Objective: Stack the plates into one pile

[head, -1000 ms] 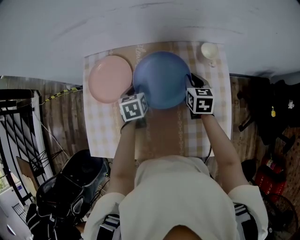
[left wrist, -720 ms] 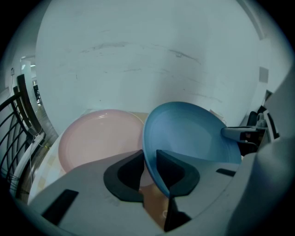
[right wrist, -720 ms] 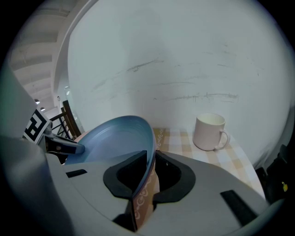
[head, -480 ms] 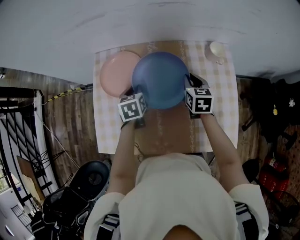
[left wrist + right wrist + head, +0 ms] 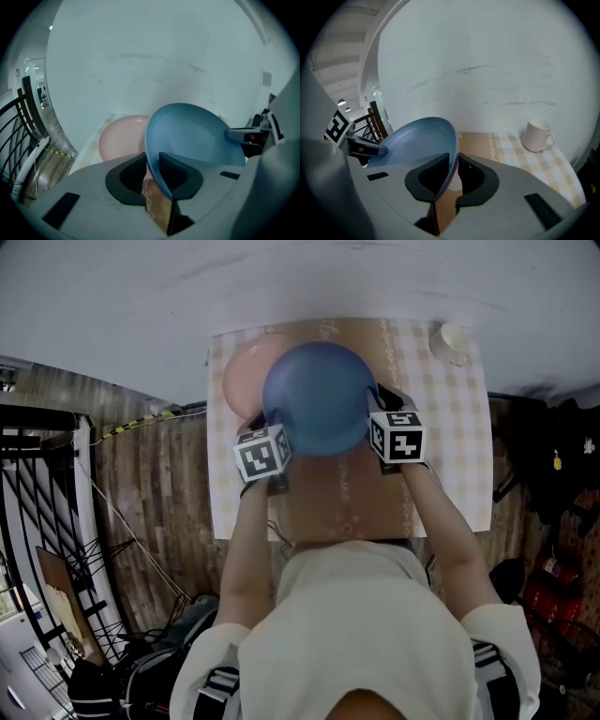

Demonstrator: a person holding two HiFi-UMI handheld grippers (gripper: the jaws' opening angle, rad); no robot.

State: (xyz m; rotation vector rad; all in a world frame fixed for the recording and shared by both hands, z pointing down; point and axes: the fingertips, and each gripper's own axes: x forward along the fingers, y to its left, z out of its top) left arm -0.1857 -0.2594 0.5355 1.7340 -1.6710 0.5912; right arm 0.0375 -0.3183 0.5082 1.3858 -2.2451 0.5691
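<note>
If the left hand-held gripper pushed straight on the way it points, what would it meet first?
Probably the pink plate, lying just beyond the blue plate it grips; depth is unclear, so the tablecloth may come first.

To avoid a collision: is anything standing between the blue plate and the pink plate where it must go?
Nothing visible does. In the head view the blue plate overlaps the pink plate, whose visible part is bare; the mug stands far off to the right.
</note>
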